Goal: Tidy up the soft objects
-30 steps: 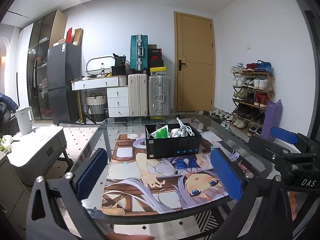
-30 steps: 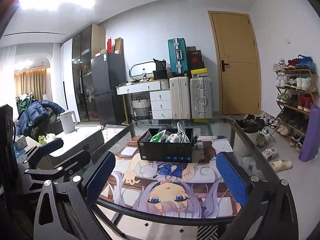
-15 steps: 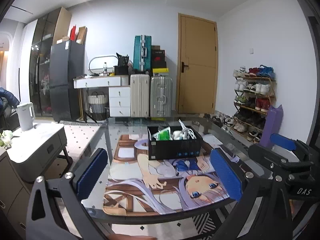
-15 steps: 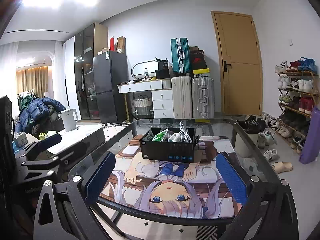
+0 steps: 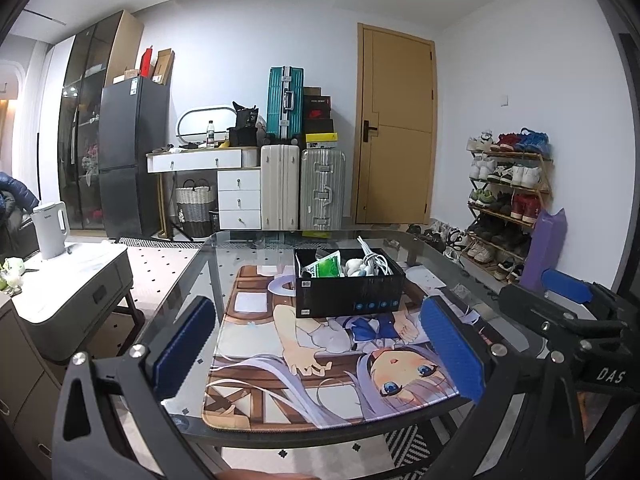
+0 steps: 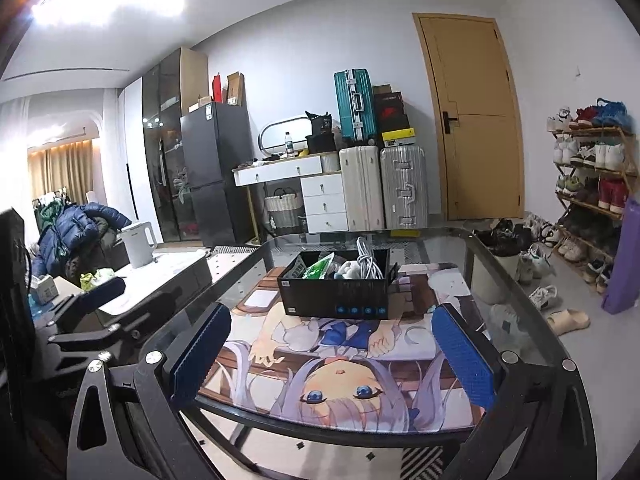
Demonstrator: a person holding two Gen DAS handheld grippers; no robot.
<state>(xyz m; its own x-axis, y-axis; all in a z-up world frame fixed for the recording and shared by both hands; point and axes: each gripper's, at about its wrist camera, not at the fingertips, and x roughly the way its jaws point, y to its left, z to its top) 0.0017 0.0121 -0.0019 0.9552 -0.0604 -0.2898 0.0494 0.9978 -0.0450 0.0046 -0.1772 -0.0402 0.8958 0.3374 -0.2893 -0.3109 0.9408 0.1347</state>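
Observation:
A black box (image 5: 349,294) (image 6: 335,296) stands on a printed anime mat (image 5: 280,344) (image 6: 340,360) on a glass table (image 5: 208,280). Inside it lie a green packet (image 5: 326,269) (image 6: 318,270), a small white soft item (image 5: 355,266) (image 6: 349,269) and a coiled white cable (image 5: 374,258) (image 6: 368,258). My left gripper (image 5: 316,344) hangs open above the near table edge, well short of the box, with nothing between its blue pads. My right gripper (image 6: 332,354) is open too, empty, over the near edge. The right gripper's body also shows at the right of the left wrist view.
A low white side table (image 5: 72,280) with a kettle (image 5: 50,224) stands to the left. Suitcases (image 5: 300,188), drawers and a door (image 5: 394,128) line the back wall. A shoe rack (image 5: 508,200) fills the right. Slippers (image 6: 568,320) lie on the floor.
Both views have shifted slightly; the box sits a little farther and higher in frame. Both grippers stay open and empty.

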